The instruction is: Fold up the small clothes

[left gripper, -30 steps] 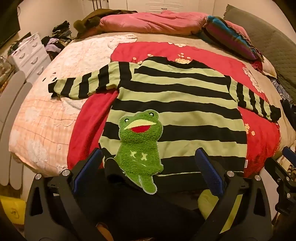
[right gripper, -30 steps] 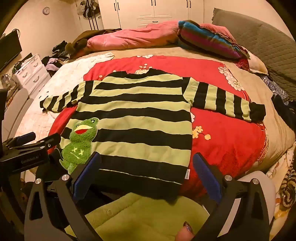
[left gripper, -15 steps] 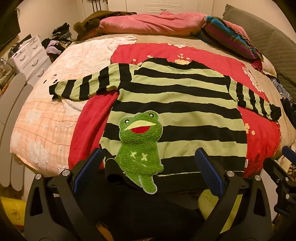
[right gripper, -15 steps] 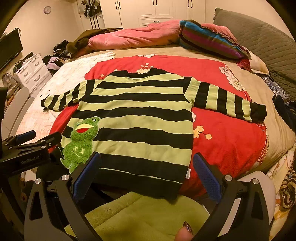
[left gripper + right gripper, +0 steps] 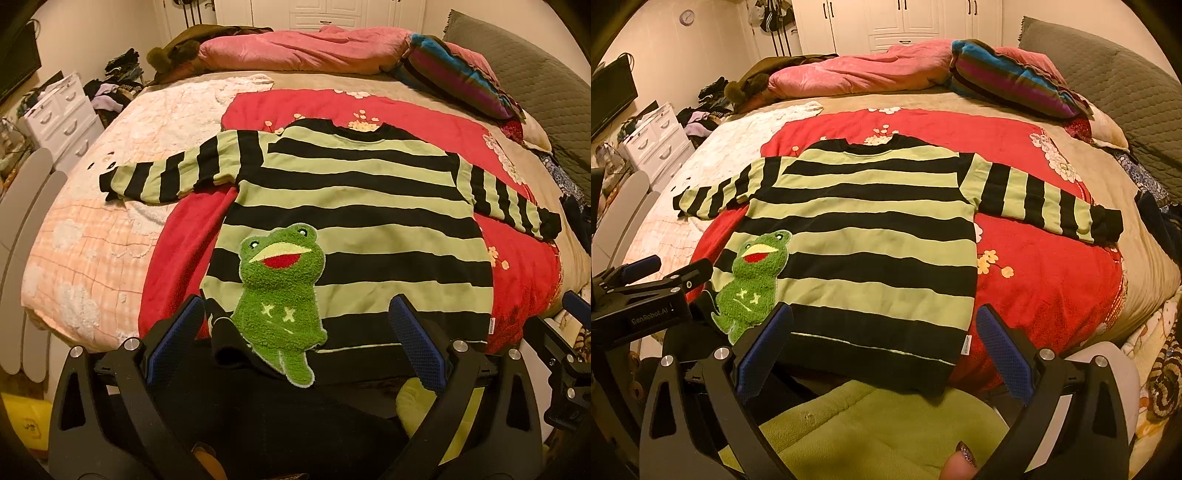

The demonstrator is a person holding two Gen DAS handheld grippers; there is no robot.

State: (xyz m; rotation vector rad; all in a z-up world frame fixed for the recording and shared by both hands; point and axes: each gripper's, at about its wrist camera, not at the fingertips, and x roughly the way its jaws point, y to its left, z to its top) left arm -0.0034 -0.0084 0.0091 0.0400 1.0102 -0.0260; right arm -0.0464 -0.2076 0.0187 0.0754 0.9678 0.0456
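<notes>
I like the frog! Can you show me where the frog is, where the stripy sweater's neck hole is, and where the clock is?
Frog (image 5: pixel 279 291), left wrist view, its fuzzy belly.
Sweater (image 5: pixel 866 147), right wrist view, its black collar.
Clock (image 5: pixel 687 17), right wrist view, its face, on the wall.

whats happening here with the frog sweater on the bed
A person is holding two handheld grippers over a striped sweater with a fuzzy frog patch, laid flat, front up, on a red blanket on the bed, both sleeves spread out. The left gripper and right gripper are both open near the hem, gripping nothing. No fold has been made yet.
</notes>
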